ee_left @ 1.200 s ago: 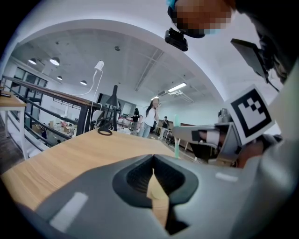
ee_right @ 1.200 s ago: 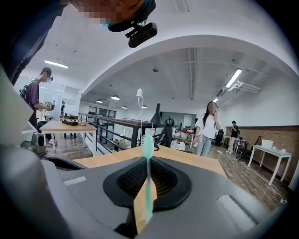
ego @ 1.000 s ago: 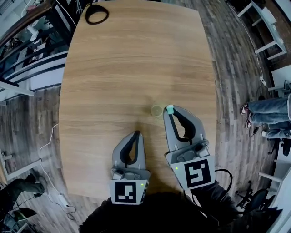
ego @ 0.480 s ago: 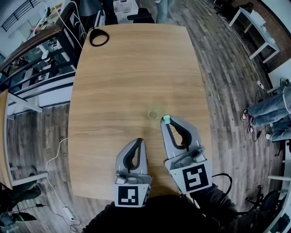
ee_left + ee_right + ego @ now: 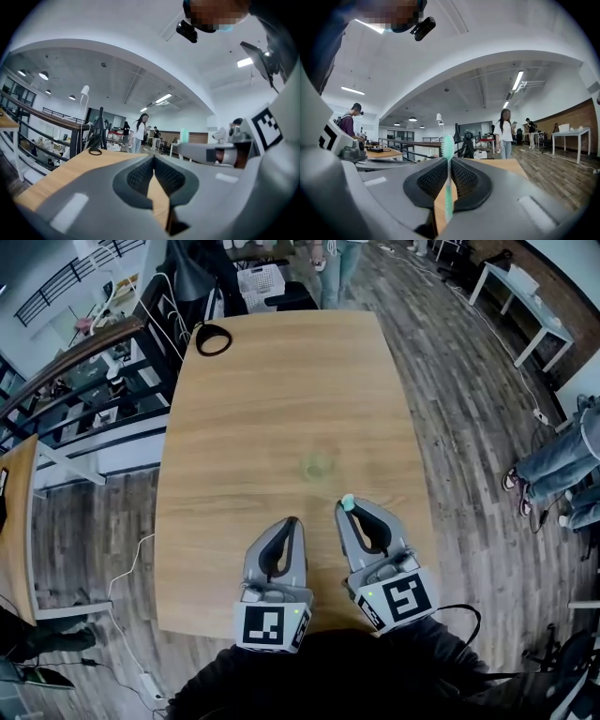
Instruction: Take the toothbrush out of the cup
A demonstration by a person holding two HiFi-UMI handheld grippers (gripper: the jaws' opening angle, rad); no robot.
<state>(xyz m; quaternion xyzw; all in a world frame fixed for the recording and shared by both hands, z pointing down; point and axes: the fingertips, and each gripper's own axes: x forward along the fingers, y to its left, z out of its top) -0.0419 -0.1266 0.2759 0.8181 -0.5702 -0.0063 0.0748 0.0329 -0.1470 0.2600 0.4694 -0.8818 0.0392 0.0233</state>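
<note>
A small translucent green cup (image 5: 319,466) stands upright in the middle of the wooden table (image 5: 281,390). My right gripper (image 5: 348,507) is on the near side of the cup and clear of it, shut on a mint-green toothbrush (image 5: 348,502). In the right gripper view the toothbrush (image 5: 448,154) stands upright between the pads (image 5: 436,178), bristle head above them. My left gripper (image 5: 292,522) hovers beside the right one over the table's near part. Its pads (image 5: 140,176) meet with nothing between them.
A black ring-shaped coil (image 5: 213,338) lies at the table's far left corner. A railing (image 5: 84,352) and a desk run along the left. A white basket (image 5: 261,282) and standing people are beyond the far end. A seated person's legs (image 5: 553,484) are at the right.
Both grippers have drawn back from the cup toward the table's near edge and risen. The toothbrush went with the right gripper. The cup stays in place.
</note>
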